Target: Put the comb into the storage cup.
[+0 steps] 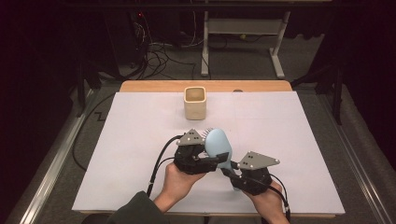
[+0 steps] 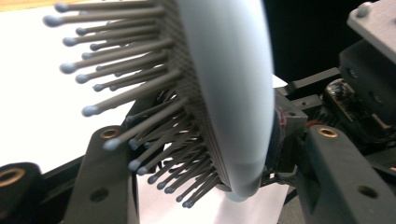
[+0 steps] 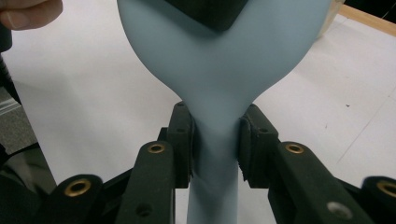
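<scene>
From above the near edge, we look forward and down over the whole counter (image 1: 140, 140). Both gripper views sit very close, low along their own jaws. All three views share the pale blue hairbrush (image 1: 217, 144) (image 2: 229, 93) (image 3: 219, 70).

bench (image 1: 140, 154): white sheet over a wooden top, wood edge showing at the far side. floor (image 1: 243, 60): grey carpet. cables (image 1: 159, 58): black tangle on the floor, back left. desk frame (image 1: 243, 28): white legs, behind the bench. room beyond: dark, light falling mainly on the bench.
</scene>
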`<state>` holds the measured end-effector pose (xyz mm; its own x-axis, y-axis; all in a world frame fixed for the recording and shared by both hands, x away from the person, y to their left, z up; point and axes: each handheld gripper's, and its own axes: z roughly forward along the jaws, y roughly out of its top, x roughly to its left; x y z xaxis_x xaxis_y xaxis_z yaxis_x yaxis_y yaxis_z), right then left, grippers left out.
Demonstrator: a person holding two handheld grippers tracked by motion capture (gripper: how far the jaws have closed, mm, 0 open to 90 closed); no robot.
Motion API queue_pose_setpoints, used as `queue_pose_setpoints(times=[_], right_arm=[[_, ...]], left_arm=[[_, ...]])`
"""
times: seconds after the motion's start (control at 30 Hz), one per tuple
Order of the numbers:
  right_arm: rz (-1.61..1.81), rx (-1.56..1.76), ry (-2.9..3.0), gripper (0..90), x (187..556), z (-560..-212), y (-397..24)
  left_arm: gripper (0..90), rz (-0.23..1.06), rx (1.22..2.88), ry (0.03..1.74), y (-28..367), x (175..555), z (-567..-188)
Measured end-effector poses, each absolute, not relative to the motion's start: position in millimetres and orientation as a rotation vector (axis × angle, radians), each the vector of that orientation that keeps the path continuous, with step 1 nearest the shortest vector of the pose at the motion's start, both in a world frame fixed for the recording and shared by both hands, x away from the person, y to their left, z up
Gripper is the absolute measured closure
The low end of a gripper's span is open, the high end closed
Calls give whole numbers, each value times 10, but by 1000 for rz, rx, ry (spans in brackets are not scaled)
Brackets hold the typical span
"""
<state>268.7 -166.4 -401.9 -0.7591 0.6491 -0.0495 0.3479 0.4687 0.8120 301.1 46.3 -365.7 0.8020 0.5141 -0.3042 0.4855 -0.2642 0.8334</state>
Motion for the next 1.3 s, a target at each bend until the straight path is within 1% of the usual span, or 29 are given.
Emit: queue_pose_setpoints(times=[0.3,0.43,0.57,0.77,0.9,1.07,1.3], right_arm=[[1255,847,2374,684,2684,-4013,-1681],[1281,854,2375,613,2680,-4006,-1693],[1330,862,2360,560,2670,-3991,-1729],[1395,882,2337,451,2681,-4014,-1788],[1409,870,2321,440,2648,-4022,-1833],[1437,872,2301,397,2630,-4010,-1889],[1451,900,2270,361,2623,-4009,-2007]], left_arm=[[513,16,1911,724,478,3007,-3595],[513,22,1909,715,500,2998,-3571],[513,26,1905,717,536,3005,-3558],[513,41,1903,721,583,3004,-3532],[513,50,1893,719,608,2997,-3511],[513,58,1892,717,619,2997,-3487],[513,75,1889,720,650,3005,-3466]])
